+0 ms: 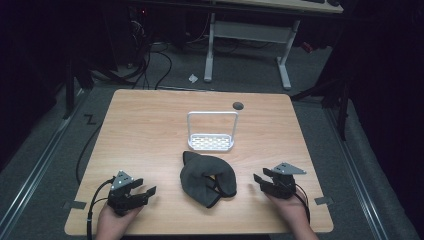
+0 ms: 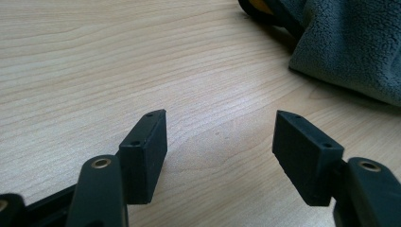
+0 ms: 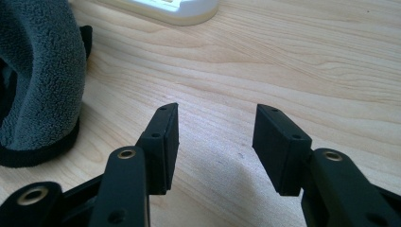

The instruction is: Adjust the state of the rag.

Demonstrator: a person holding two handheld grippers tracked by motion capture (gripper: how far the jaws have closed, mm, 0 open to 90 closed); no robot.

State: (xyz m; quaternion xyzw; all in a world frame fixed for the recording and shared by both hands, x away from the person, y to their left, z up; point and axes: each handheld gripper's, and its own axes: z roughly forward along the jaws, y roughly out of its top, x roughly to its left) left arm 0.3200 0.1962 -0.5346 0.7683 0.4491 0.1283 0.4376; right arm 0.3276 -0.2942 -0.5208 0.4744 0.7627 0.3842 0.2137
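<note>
A crumpled grey fleece garment (image 1: 206, 180) with black trim lies on the wooden table (image 1: 150, 130), near its front middle. Behind it stands a small white rack (image 1: 211, 131) with a tall wire handle and a perforated base. My left gripper (image 1: 146, 193) rests at the front left, open, with bare wood between its jaws; the fleece (image 2: 350, 52) shows off to its upper right. My right gripper (image 1: 258, 181) sits at the front right, also open and holding nothing. In the right gripper view (image 3: 215, 137) the fleece (image 3: 38, 71) lies to the left and the rack's base (image 3: 175, 9) is ahead.
A dark round grommet (image 1: 238, 105) is set in the table near its far edge. Beyond the table stand a white desk frame (image 1: 247, 45) and cables on the grey floor. Strips of tape (image 1: 324, 201) mark the front corners.
</note>
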